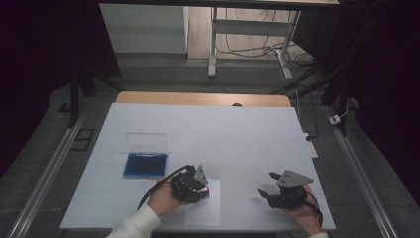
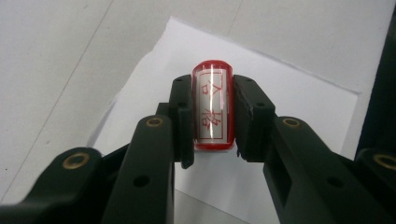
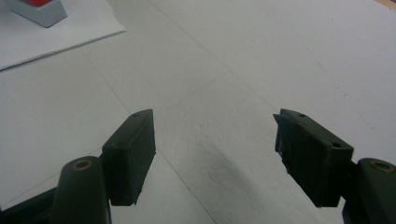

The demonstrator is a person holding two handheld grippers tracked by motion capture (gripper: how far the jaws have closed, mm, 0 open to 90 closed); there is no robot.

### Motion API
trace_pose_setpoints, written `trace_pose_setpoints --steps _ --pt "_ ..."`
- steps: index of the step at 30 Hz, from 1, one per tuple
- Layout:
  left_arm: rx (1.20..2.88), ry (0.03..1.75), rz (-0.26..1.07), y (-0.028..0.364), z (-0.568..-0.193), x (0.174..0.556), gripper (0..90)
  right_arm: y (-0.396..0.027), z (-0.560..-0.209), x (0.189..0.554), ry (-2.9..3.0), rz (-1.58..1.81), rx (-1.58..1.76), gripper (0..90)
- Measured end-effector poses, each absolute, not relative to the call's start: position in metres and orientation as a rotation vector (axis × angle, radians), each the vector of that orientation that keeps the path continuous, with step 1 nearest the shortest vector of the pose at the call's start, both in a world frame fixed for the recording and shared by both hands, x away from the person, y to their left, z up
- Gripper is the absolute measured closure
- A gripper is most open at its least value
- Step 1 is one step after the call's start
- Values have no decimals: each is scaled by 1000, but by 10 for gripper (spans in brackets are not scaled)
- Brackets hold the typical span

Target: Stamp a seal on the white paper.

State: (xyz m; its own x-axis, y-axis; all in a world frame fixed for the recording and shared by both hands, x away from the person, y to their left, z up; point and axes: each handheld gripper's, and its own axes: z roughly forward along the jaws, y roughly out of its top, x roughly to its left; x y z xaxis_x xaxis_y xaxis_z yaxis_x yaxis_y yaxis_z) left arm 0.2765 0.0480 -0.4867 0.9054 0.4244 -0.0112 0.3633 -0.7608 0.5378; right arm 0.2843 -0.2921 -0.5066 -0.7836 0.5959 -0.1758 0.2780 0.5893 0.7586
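We hold the red stamp [image 2: 213, 105] clamped in our left gripper [image 2: 213, 116] over the paper [image 2: 299, 107] near the tabletop's front edge; pressing down squarely likely comes next. Our right gripper [image 3: 215, 154] gapes empty.

The left tongs [image 2: 212, 116] are clamped on a stamp [image 2: 213, 109], one jaw on either side of it, just above a sheet of paper [image 2: 299, 107] on the bench [image 1: 223, 134]. The left hand [image 1: 163, 198], in a white sleeve [image 1: 133, 225], holds them over that paper. The right tongs [image 3: 215, 149] sit right of the paper, jaws wide apart and empty, in the right hand [image 1: 302, 215].
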Motion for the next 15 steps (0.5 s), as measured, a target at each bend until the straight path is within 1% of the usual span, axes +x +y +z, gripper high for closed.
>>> trace_pose_setpoints --steps 3,5,11,15 --pt "2525 549 156 48 -486 274 702 -292 -507 284 2409 1045 697 287" --pt "2497 550 164 48 -482 273 702 -292 -506 283 2410 1044 691 287" --pt "2430 561 218 56 -460 275 701 -290 -505 282 2413 1023 670 287" --pt "2389 561 205 62 -450 272 700 -290 -505 282 2410 1030 673 287"
